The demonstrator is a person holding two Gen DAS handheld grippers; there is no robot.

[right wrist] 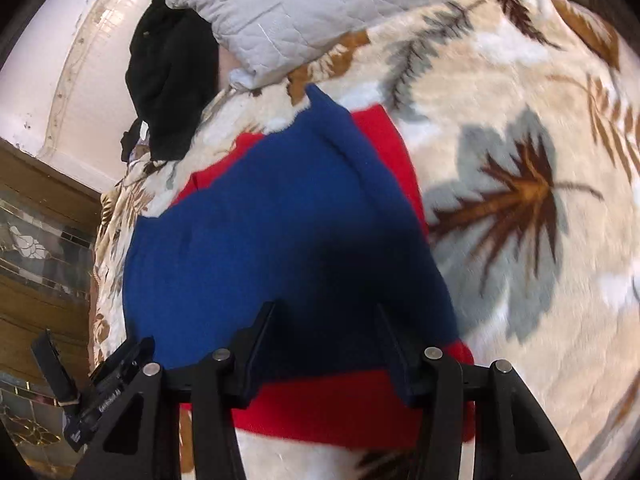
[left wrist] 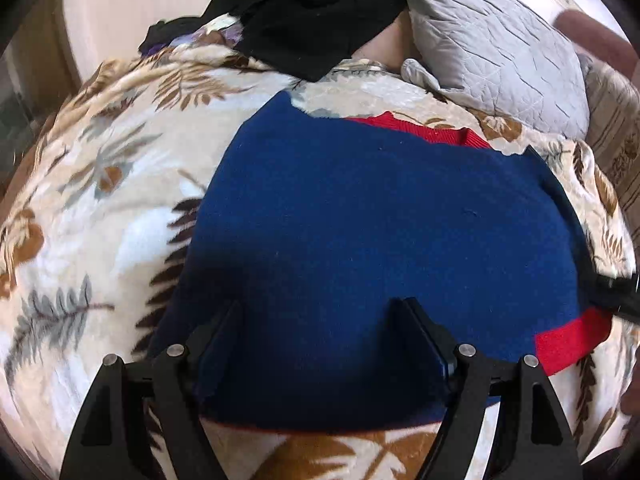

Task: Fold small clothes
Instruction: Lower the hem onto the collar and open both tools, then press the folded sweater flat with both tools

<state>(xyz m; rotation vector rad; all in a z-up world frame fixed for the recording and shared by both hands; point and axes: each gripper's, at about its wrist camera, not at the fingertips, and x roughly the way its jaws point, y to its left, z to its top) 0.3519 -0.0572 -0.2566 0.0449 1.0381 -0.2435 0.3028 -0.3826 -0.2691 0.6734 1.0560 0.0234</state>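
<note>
Clearly released: left gripper [left wrist: 320, 308] and right gripper [right wrist: 326, 312], spread over blue cloth [left wrist: 380, 220], grasping nothing; red layer [right wrist: 340, 404] mostly hidden beneath.

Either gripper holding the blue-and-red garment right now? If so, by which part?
Nothing held. The left gripper and right gripper both stand open over the blue-and-red garment, pads apart, no cloth pinched.

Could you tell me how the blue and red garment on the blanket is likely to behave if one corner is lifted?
The blue and red garment looks like soft knit, so it would probably drape limply. It lies on the plush blanket, so pushing it may bunch it rather than slide it.
</note>
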